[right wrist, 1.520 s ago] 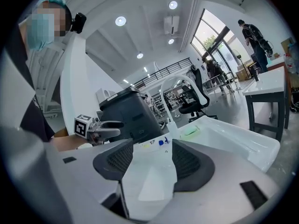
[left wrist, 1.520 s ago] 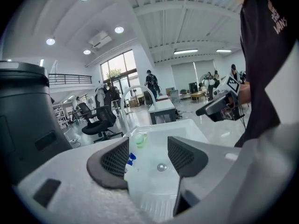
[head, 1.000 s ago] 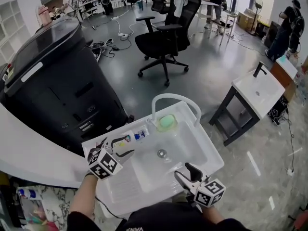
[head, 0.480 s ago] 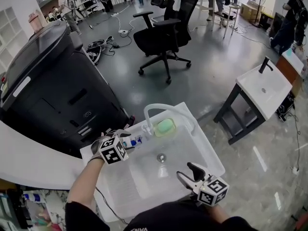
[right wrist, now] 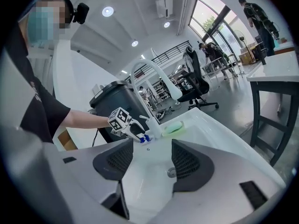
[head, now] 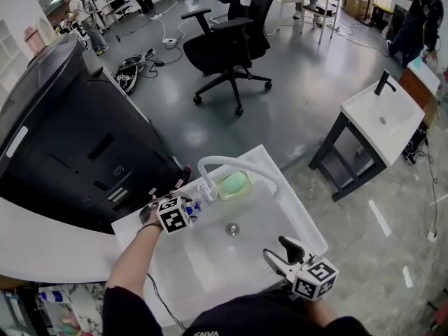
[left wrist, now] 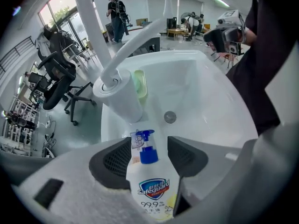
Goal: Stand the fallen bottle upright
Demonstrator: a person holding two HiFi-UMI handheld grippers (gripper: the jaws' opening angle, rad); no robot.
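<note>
Bright, even indoor light: round ceiling lamps (right wrist: 108, 11) plus tall daylight windows (right wrist: 212, 20). Shadows faint. Glossy white sink basin (head: 210, 257) near blown out; polished grey floor (head: 280, 117) carries soft sheen. Heavy fisheye bend at edges everywhere; both gripper views have black vignetted corners, nearest foreground soft. White pump bottle with blue cap (left wrist: 149, 185) reads sharp. Head view crisp.

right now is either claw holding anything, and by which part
Nothing is gripped yet. The left claw has its jaws open on either side of the soap bottle, around its pump and shoulder. The right claw is empty.
</note>
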